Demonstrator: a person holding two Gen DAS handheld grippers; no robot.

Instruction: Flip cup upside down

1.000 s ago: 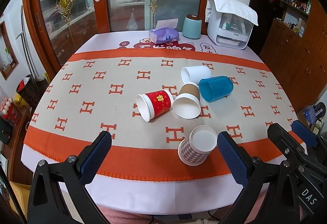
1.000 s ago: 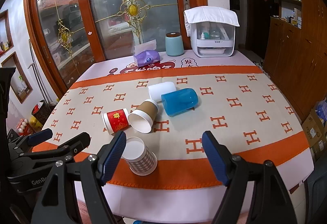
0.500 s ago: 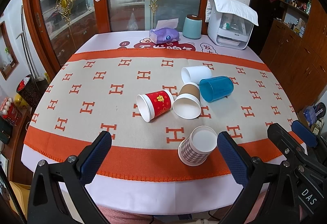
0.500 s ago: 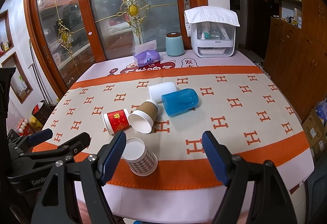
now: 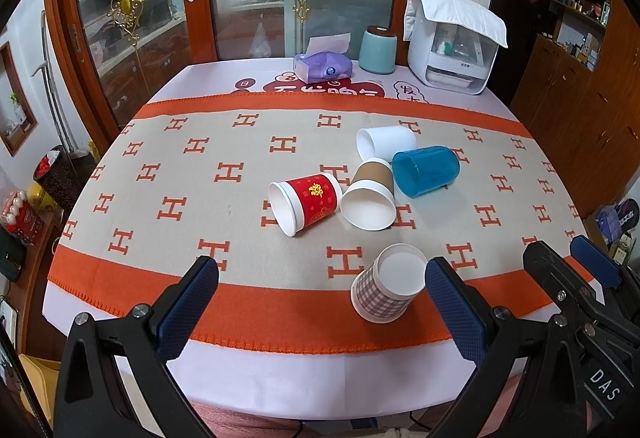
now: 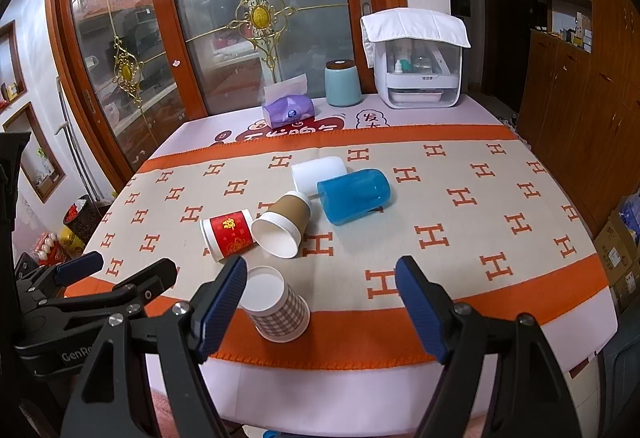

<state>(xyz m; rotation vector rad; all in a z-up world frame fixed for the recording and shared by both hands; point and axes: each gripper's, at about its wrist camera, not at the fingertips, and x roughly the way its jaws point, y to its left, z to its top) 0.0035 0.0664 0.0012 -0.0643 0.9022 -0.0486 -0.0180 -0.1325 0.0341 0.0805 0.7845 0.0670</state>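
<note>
While both grippers are held above the near edge of the table (image 5: 280, 378), five cups are seen lying on the patterned cloth (image 5: 168, 174). Nearest is the checked cup (image 5: 386, 290), which is tipped on its side on the orange border with its open mouth turned up and toward the cameras. In the left wrist view it is placed just left of the right finger of the left gripper (image 5: 322, 302), apart from the pad; in the right wrist view it is seen close beside the left finger of the right gripper (image 6: 320, 300), and contact cannot be judged. The jaws of both grippers are spread wide, and nothing is pinched between them.

Farther back, the red cup (image 5: 306, 203) is laid on its side with its mouth facing left and near. Just right of it the brown cup (image 5: 370, 194) is laid with its white mouth toward the cameras, and the two appear to touch. Behind the brown cup, the white cup (image 5: 386, 143) is laid with its mouth to the left, and the blue plastic cup (image 5: 426, 170) is found just right of it, also on its side.

At the far edge a purple tissue pack (image 5: 323, 64), a pale teal canister (image 5: 377, 49) and a white appliance (image 5: 452, 46) draped with a white cloth are lined up from left to right.
</note>
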